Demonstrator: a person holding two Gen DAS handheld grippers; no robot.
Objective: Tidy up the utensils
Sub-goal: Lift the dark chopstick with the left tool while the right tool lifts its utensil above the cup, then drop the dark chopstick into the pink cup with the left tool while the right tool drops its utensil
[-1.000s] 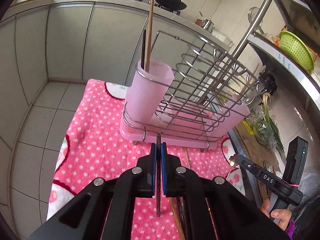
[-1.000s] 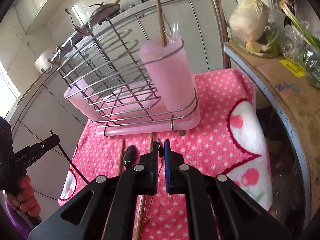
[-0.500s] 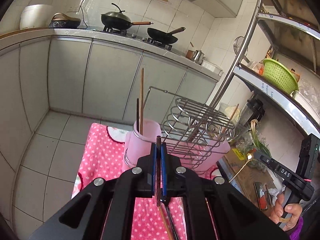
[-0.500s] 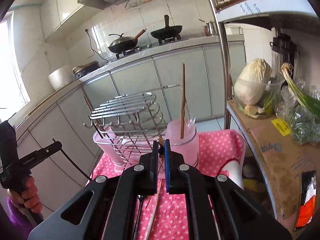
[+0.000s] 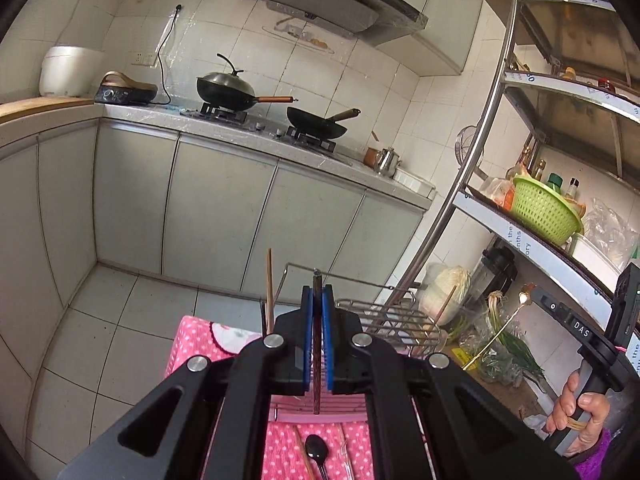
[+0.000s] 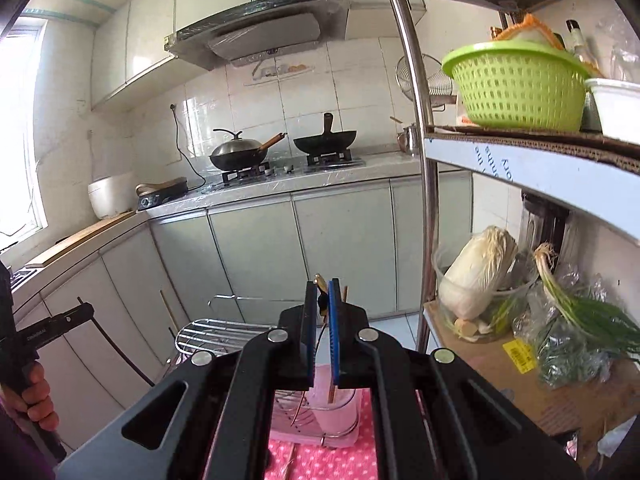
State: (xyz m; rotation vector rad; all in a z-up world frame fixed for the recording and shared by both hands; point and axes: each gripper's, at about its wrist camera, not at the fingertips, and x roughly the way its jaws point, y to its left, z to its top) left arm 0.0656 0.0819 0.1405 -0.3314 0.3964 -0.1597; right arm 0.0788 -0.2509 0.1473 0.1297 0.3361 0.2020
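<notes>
Dark chopstick (image 5: 317, 344) up in the air, pinched upright between the blue pads of the left gripper (image 5: 317, 340), jaws pressed tight on it. Over on the other side, the right gripper (image 6: 321, 334) has a slim gold utensil (image 6: 320, 280) nipped between its jaws, the thin wire handle trailing down below; the left view shows that gold spoon end (image 5: 522, 299) shining at the tip of the right tool. Both loads ride high above the rack (image 6: 224, 334).

Below sits the pink cup (image 6: 334, 404) in the rack's wire ring, already holding a light chopstick (image 5: 269, 288) and another darker stick beside it, so part of the sorting looks done. What's left: a black spoon (image 5: 317, 449) and at least one more wooden stick (image 5: 304, 454) lie on the pink dotted cloth (image 5: 200, 344) over the worktop, in front of the rack. My read: roughly midway, with two pieces in hand to drop into the cup and a couple more to collect.
</notes>
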